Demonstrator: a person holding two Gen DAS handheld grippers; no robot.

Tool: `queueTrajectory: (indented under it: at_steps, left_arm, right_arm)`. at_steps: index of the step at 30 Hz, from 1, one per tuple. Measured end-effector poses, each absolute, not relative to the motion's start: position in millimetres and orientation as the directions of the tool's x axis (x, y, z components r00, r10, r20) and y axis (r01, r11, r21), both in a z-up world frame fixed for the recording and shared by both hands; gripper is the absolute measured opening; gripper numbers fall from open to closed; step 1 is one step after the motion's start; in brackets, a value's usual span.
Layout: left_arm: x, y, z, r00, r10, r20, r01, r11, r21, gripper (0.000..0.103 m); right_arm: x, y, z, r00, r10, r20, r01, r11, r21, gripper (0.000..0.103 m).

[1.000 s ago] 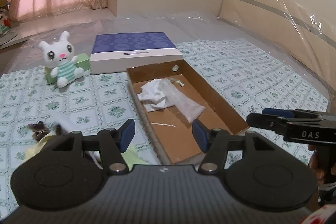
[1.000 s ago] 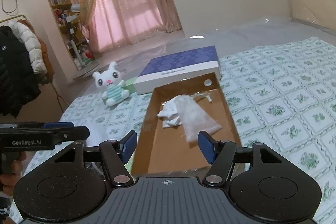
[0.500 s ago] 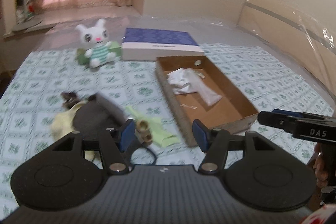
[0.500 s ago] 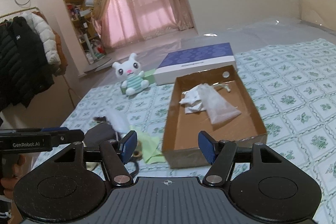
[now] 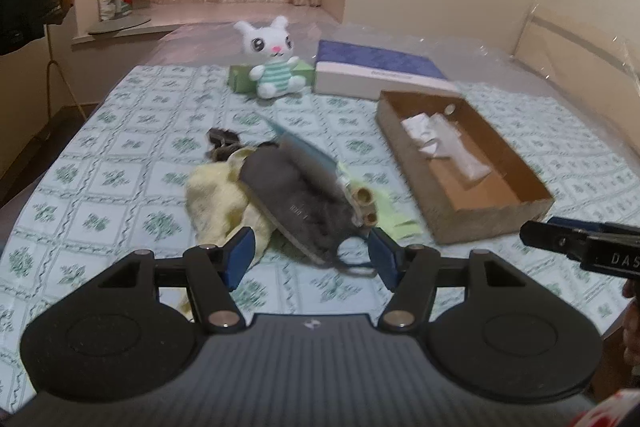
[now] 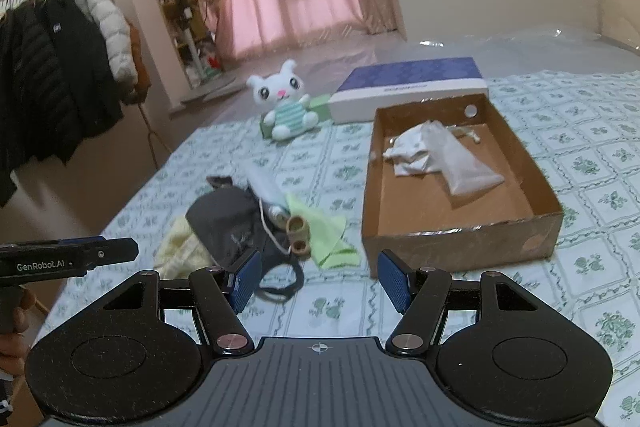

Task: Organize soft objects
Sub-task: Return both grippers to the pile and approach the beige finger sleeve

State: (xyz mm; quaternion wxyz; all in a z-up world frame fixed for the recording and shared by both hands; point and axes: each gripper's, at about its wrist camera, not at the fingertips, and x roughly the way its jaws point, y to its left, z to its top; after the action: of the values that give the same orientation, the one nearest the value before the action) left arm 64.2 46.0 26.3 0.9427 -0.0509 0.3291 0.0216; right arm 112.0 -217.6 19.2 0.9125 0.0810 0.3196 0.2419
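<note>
A pile of soft things lies on the bed: a dark grey fabric piece (image 5: 296, 199) (image 6: 228, 223), a pale yellow cloth (image 5: 216, 199) (image 6: 180, 247) and a light green cloth (image 5: 396, 215) (image 6: 324, 231). A brown cardboard box (image 5: 492, 223) (image 6: 460, 235) to the right holds white cloths (image 5: 436, 139) (image 6: 432, 151). My left gripper (image 5: 312, 259) is open and empty, just short of the pile. My right gripper (image 6: 320, 279) is open and empty, between pile and box.
A white plush rabbit (image 5: 274, 59) (image 6: 286, 107) sits against a green box (image 5: 240, 79) at the far side, next to a blue and white box (image 5: 376, 71) (image 6: 412, 87). Coats (image 6: 60, 75) hang at the left. The bed's near edge is close.
Both grippers have pulled back and swung left, away from the cardboard box. The pile of soft things has come into view in front of them. Both stayed open.
</note>
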Motion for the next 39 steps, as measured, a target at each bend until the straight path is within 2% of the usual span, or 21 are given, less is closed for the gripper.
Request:
queueTrajectory:
  at_steps: [13, 23, 26, 28, 30, 39]
  left_arm:
    - [68, 64, 5, 0.749, 0.027, -0.662, -0.117, 0.989, -0.091, 0.06]
    - [86, 57, -5, 0.763, 0.007, -0.646, -0.074, 0.994, -0.076, 0.058]
    - [94, 54, -9, 0.767, -0.002, -0.642, -0.059, 0.996, -0.073, 0.056]
    - [100, 52, -12, 0.768, -0.007, -0.641, -0.049, 0.996, -0.069, 0.056]
    - [105, 51, -15, 0.771, -0.013, -0.637, -0.038, 0.997, -0.066, 0.056]
    - [139, 47, -36, 0.763, -0.013, -0.647, -0.007, 1.0, -0.029, 0.05]
  right_arm:
    - [116, -189, -6, 0.661, 0.463, -0.591, -0.425, 0.88, 0.214, 0.064]
    - [132, -169, -22, 0.675, 0.438, -0.594, -0.437, 0.886, 0.157, 0.064]
    - [138, -163, -28, 0.678, 0.439, -0.59, -0.446, 0.883, 0.144, 0.059]
    - [142, -158, -32, 0.677, 0.444, -0.587, -0.457, 0.879, 0.138, 0.05]
    - [147, -152, -36, 0.673, 0.451, -0.586, -0.47, 0.873, 0.132, 0.046]
    - [178, -126, -65, 0.66, 0.466, -0.589, -0.501, 0.858, 0.118, 0.038]
